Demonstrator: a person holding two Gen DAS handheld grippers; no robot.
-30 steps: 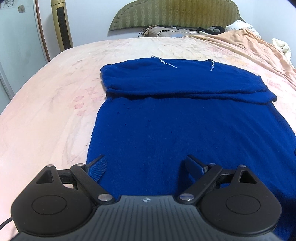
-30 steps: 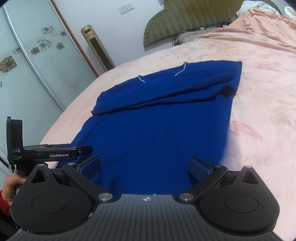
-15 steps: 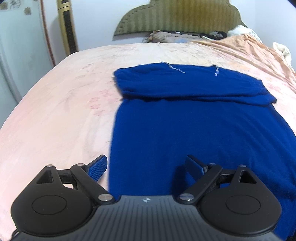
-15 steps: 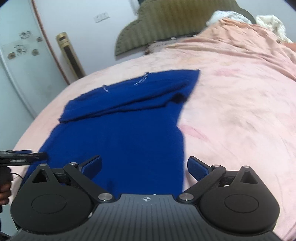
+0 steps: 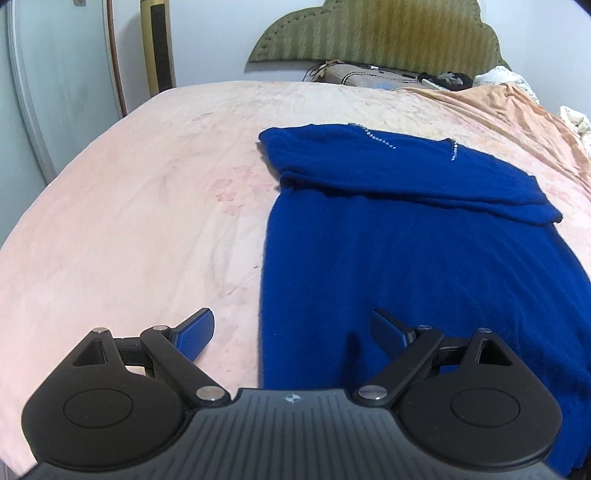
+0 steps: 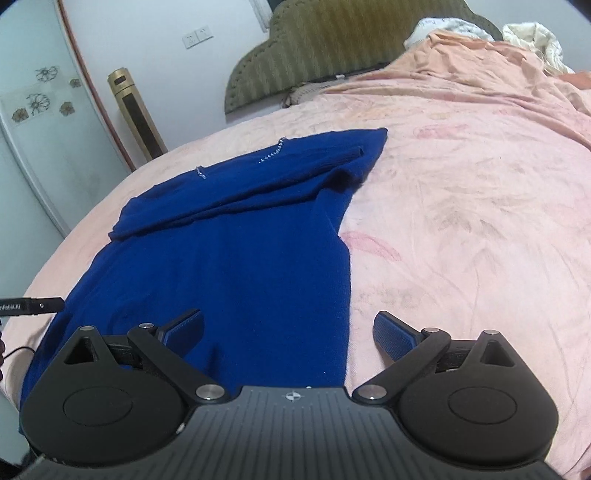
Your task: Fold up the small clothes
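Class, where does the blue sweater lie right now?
The blue sweater lies flat on the pink bedspread, right of centre in the left wrist view, neckline toward the green headboard.

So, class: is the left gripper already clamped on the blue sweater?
No. The left gripper is open, straddling the blue sweater's side edge.

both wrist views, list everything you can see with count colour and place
sweater: one, deep blue, flat on the bed, sleeves folded across its far end
bedspread: one, pale pink, covering the bed
headboard: one, olive green, against the far wall
tower fan: one, gold, left of the headboard
blanket: one, peach, rumpled at far right
wall sockets: two, white, on the wall
left gripper: black, blue pads, jaws open over the sweater's left edge
right gripper: black, jaws open over its right edge
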